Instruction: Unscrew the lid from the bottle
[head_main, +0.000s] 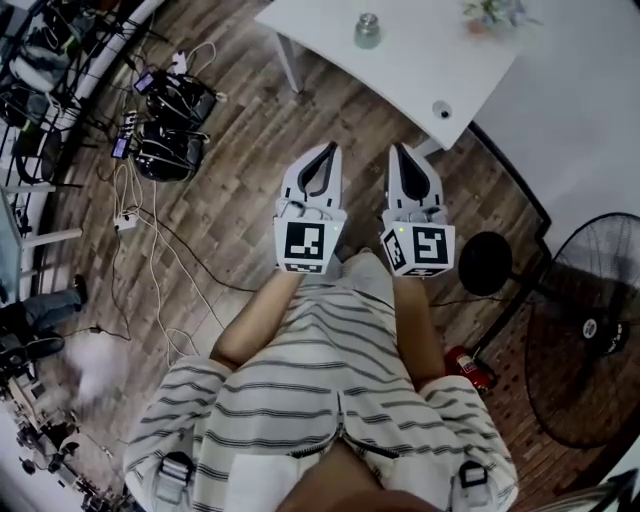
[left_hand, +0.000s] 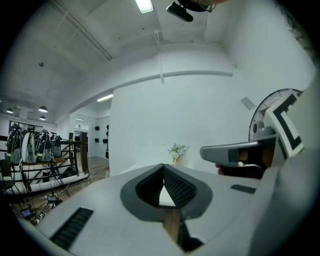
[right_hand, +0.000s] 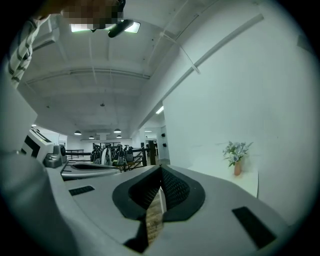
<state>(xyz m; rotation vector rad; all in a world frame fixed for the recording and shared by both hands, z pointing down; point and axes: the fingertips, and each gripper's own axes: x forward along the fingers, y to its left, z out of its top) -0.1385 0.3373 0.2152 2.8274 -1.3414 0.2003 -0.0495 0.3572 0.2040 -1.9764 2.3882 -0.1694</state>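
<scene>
Striped shirt (head_main: 330, 400): nearest the head camera, it fills the bottom of the head view, worn by the person holding both tools.
Left tool (head_main: 328, 150): held out over the wooden floor (head_main: 240, 150) and pointing toward the tabletop (head_main: 420, 70). In its own view (left_hand: 163, 169) the two ribbed jaws lie closed against each other at the tips, with nothing caught between them.
Right tool (head_main: 400, 152): just beside the left one and parallel to it. Its own view (right_hand: 160, 171) shows the jaws drawn together to a thin seam, empty.
Marker cubes: one sits at the rear of each tool, with black-and-white squares facing up, on the left (head_main: 308, 245) and on the right (head_main: 420, 250).
Bottle (head_main: 367, 32): stands upright on the white tabletop, ahead of the tools and well apart from both. Neither tool touches it.
Lid (head_main: 368, 19): appears to sit on top of the bottle, but it is too small to be sure.
Small round object (head_main: 441, 109): lies near the tabletop's nearer corner, apart from the bottle. I cannot tell what it is.
Vase of flowers (head_main: 492, 14): at the far right end of the tabletop, by the white wall (head_main: 590, 100). It also shows in the left gripper view (left_hand: 177, 151) and the right gripper view (right_hand: 236, 155).
Black bags (head_main: 170, 140): on the floor at the left, with cables (head_main: 160, 260) trailing from them.
Fan (head_main: 590, 330): stands at the right, near the wall.
</scene>
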